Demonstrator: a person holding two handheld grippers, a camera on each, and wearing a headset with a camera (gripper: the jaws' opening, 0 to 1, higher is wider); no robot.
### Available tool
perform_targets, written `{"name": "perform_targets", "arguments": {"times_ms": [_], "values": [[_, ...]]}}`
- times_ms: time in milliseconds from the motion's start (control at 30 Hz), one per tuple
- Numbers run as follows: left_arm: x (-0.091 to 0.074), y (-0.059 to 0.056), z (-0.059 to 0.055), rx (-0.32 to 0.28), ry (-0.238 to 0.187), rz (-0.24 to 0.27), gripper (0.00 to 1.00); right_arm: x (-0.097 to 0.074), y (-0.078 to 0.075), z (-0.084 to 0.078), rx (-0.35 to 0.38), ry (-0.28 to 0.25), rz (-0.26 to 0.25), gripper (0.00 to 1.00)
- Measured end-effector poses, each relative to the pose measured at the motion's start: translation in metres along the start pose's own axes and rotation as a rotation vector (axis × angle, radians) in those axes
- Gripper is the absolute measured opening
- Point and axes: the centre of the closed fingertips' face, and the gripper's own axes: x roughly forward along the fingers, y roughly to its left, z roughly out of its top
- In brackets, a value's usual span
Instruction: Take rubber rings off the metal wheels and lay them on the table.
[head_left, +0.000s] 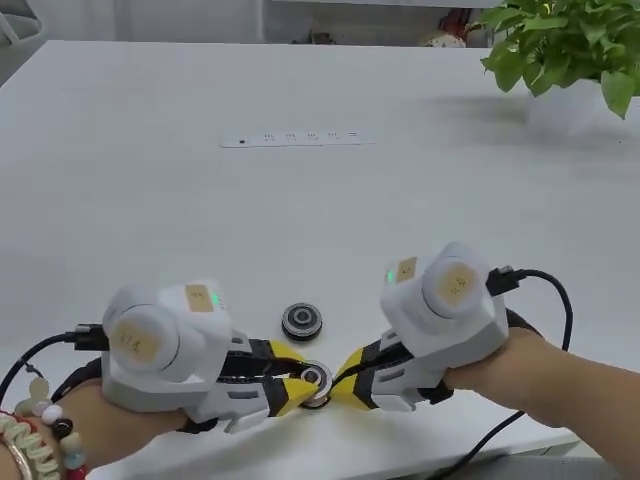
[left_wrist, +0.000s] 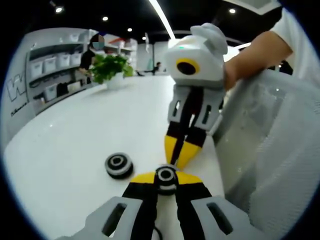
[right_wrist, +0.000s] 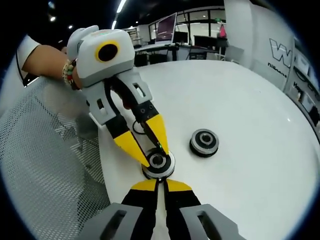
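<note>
White table (head_left: 150, 180) is stretching away toward a potted plant (head_left: 560, 40) at the far right, and the work is happening at its near edge. The left gripper (head_left: 295, 388) is clamping one metal wheel (head_left: 314, 379) between its yellow jaws. The right gripper (head_left: 345, 385) is pressing in from the right with its jaws drawn nearly together at that wheel's rim. Whether they are nipping the rubber ring (right_wrist: 171, 164) I cannot tell. A second wheel (head_left: 302, 319) is lying just beyond, wearing its black ring. To my eye the job is only starting: both rings are waiting to be pulled off and laid down.
</note>
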Motion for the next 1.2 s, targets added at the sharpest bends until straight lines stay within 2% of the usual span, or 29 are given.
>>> {"name": "perform_targets", "arguments": {"times_ms": [200, 233, 267, 333, 467, 600, 1000, 1067, 1133, 1167, 1200], "values": [[0.0, 0.001, 0.0, -0.009, -0.001, 0.01, 0.14, 0.003, 0.002, 0.001, 0.005, 0.014, 0.0, 0.02], [0.0, 0.001, 0.0, -0.009, -0.002, 0.01, 0.14, 0.003, 0.001, -0.002, 0.031, 0.031, -0.006, 0.0], [0.0, 0.001, 0.0, -0.009, -0.001, 0.011, 0.14, 0.004, 0.001, -0.001, 0.069, 0.023, -0.004, 0.0], [0.0, 0.002, 0.0, -0.01, -0.001, 0.014, 0.14, 0.003, -0.001, -0.001, 0.18, 0.025, 0.003, 0.0], [0.0, 0.003, 0.0, -0.009, 0.0, 0.016, 0.14, 0.001, -0.004, -0.001, 0.254, 0.009, 0.01, 0.0], [0.0, 0.003, 0.0, -0.007, 0.001, 0.017, 0.14, -0.001, -0.006, 0.0, 0.299, -0.002, 0.019, 0.0], [0.0, 0.003, 0.0, -0.004, 0.003, 0.015, 0.14, -0.005, -0.004, 0.002, 0.346, -0.018, 0.041, 0.0], [0.0, 0.003, 0.0, -0.002, 0.003, 0.014, 0.14, -0.009, -0.007, 0.006, 0.357, -0.04, 0.036, 0.0], [0.0, 0.003, 0.0, -0.001, 0.003, 0.012, 0.14, -0.014, -0.012, 0.012, 0.385, -0.088, 0.036, 0.0], [0.0, 0.003, 0.0, 0.0, 0.003, 0.012, 0.14, -0.014, -0.011, 0.013, 0.351, -0.091, 0.04, 0.0], [0.0, 0.003, 0.0, 0.0, 0.003, 0.012, 0.14, -0.014, -0.013, 0.012, 0.313, -0.092, 0.021, 0.0]]}}
